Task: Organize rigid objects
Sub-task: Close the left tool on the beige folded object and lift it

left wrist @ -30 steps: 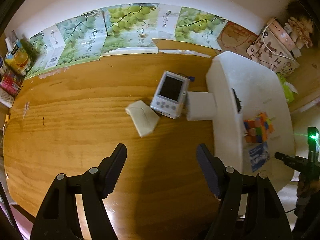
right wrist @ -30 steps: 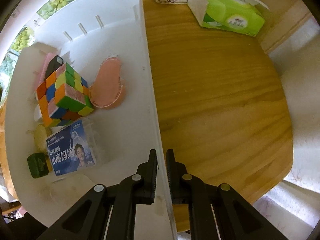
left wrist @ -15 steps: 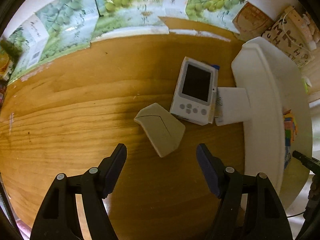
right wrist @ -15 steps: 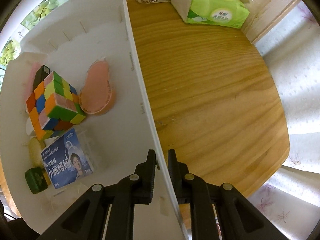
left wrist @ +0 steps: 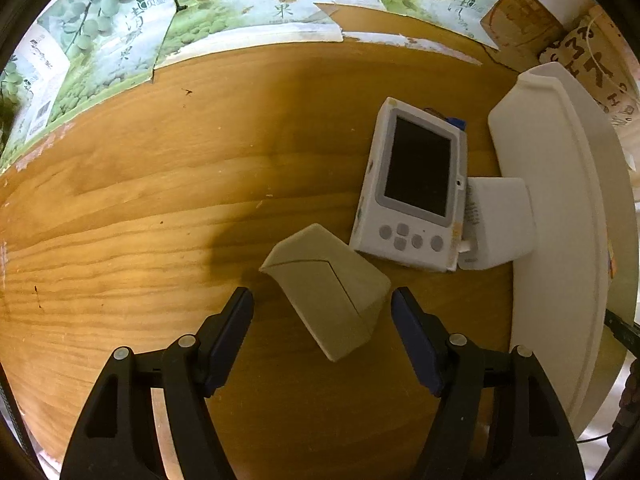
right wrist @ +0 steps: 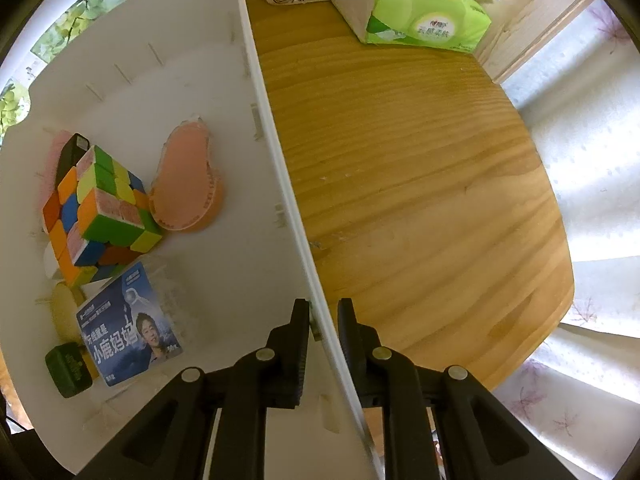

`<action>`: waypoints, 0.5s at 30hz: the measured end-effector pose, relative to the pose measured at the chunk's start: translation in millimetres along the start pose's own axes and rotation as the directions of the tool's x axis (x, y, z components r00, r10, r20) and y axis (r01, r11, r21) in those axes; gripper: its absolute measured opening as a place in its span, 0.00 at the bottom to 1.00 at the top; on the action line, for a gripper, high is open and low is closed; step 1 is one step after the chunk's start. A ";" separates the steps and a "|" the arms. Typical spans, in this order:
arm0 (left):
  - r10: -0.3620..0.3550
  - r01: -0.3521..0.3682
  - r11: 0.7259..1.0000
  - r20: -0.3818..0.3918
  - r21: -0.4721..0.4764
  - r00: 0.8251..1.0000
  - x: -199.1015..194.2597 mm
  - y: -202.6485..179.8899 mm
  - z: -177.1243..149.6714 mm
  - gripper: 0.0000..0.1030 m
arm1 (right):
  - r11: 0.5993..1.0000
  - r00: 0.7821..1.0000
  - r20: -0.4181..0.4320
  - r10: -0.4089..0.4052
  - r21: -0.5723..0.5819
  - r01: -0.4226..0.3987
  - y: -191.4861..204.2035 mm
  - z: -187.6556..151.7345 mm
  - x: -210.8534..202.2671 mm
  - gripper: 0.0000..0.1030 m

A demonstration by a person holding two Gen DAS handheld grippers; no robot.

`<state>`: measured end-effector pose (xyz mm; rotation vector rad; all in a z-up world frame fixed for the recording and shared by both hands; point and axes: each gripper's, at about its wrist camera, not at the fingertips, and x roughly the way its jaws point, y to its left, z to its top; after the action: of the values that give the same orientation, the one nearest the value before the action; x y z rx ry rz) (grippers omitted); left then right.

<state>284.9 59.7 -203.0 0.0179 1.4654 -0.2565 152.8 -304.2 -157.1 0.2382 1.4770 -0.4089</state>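
Note:
A beige wedge-shaped box (left wrist: 332,300) lies on the wooden table, between the fingertips of my left gripper (left wrist: 322,308). That gripper is open and neither pad touches the box. Beyond it lie a white handheld device with a dark screen (left wrist: 416,192) and a small white box (left wrist: 500,224), next to the white bin (left wrist: 560,240). My right gripper (right wrist: 324,312) straddles the bin's side wall (right wrist: 280,184). Its jaws are opening, and a thin gap shows on each side of the wall. In the bin lie a colour cube (right wrist: 100,208), a pink flat piece (right wrist: 188,188) and a blue card pack (right wrist: 128,324).
Grape-print cartons (left wrist: 248,4) line the table's far edge. A green tissue pack (right wrist: 412,4) sits at the back right, and a patterned bag (left wrist: 588,60) stands behind the bin. A small green block (right wrist: 68,368) lies in the bin's near corner. The table edge (right wrist: 552,300) curves close on the right.
My left gripper has come down over the beige box, which now sits between its fingertips. The right jaws have parted slightly around the bin wall.

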 end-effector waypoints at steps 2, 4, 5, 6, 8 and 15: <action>-0.001 0.001 1.000 0.007 0.007 1.000 0.4 -1.6 3.2 0.71 | 1.000 1.000 -0.004 -0.002 0.000 0.002 0.4 2.0 2.3 0.15; -0.003 0.003 1.000 0.012 0.011 1.000 0.0 -2.6 5.4 0.67 | 1.000 1.000 -0.008 -0.003 0.002 0.003 1.5 3.5 2.9 0.15; -0.006 0.005 1.000 0.014 0.015 1.000 -0.2 -3.4 6.6 0.65 | 1.000 1.000 -0.009 -0.004 0.002 0.005 1.5 4.2 2.4 0.15; -0.004 0.004 1.000 0.011 0.015 1.000 0.0 -3.8 8.1 0.65 | 1.000 1.000 -0.011 -0.006 0.002 0.006 1.5 4.6 2.6 0.15; -0.007 0.007 1.000 0.004 0.012 1.000 -0.2 -4.7 10.7 0.61 | 1.000 1.000 -0.013 -0.007 0.000 0.007 2.0 5.8 4.2 0.15; -0.023 0.023 1.000 -0.015 -0.017 1.000 -5.1 -6.2 9.7 0.56 | 1.000 1.000 -0.016 -0.017 -0.019 0.017 5.1 8.0 5.7 0.15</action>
<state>292.8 52.9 -196.0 -0.0106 1.4839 -0.2634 162.5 -303.5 -162.6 0.2147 1.4994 -0.4079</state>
